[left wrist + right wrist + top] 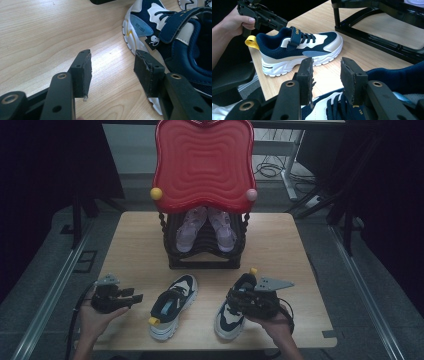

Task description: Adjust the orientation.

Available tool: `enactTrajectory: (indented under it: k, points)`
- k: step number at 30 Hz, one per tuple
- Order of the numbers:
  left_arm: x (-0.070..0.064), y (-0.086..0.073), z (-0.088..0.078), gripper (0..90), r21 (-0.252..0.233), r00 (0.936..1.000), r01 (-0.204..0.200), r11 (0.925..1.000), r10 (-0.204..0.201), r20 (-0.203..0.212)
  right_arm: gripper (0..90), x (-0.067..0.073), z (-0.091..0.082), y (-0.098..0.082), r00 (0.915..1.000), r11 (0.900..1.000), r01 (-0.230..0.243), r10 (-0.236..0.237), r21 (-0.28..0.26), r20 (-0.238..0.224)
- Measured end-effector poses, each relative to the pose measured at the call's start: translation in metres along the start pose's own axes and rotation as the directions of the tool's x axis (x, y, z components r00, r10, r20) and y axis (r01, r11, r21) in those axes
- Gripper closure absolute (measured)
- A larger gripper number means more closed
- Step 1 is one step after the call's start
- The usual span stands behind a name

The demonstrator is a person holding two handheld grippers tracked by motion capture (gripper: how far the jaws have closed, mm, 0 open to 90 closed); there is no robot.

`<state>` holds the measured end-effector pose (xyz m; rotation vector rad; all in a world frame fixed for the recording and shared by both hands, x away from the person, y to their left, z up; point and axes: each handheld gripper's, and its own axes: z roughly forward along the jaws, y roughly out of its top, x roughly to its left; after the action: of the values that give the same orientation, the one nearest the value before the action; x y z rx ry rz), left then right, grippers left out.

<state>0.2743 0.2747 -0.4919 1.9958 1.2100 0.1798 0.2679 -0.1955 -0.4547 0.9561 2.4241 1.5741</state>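
Note:
Two navy and white sneakers lie on the wooden table (280, 240). The left sneaker (174, 306) (299, 50) (175, 37) has a yellow heel tab. My left gripper (136, 298) (112, 56) hovers just left of it, open, with bare table between its pads. In the right gripper view this gripper (262, 15) is held by a hand behind the shoe's heel. My right gripper (232, 298) (327, 62) is open and sits low over the right sneaker (231, 312) (332, 107), its jaws above the laces, gripping nothing.
A black shoe rack (200, 262) (374, 37) stands at the table's back middle. It has a red wavy top (202, 160) and a pair of pink shoes (190, 231) on its shelf. The table's front edge runs close below both sneakers.

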Motion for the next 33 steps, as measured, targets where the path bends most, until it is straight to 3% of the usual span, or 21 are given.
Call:
enactTrajectory:
  k: [9,21,28,33]
  points:
    - [-0.001,0.0,0.0,46.6,0.004,1.0,-0.003,1.0,0.003,-0.008,64.3,0.0,-0.003,0.001,1.0,1.0,0.006,-0.006,-0.004,0.003]
    - [0.001,0.001,-0.004,45.9,-0.01,0.9999,0.003,0.9999,-0.003,-0.012,86.7,0.006,-0.008,0.002,0.9997,1.0,-0.025,0.025,0.003,0.007]
    - [0.0,0.001,-0.002,46.0,-0.001,0.9999,0.002,1.0,-0.002,-0.013,88.9,0.025,0.017,0.012,0.9995,0.996,0.014,-0.011,0.083,-0.028]
    - [-0.002,-0.001,0.003,45.9,0.015,1.0,-0.001,0.9999,0.001,-0.007,89.0,0.027,0.03,0.012,0.9996,0.993,0.014,-0.011,0.119,-0.024]
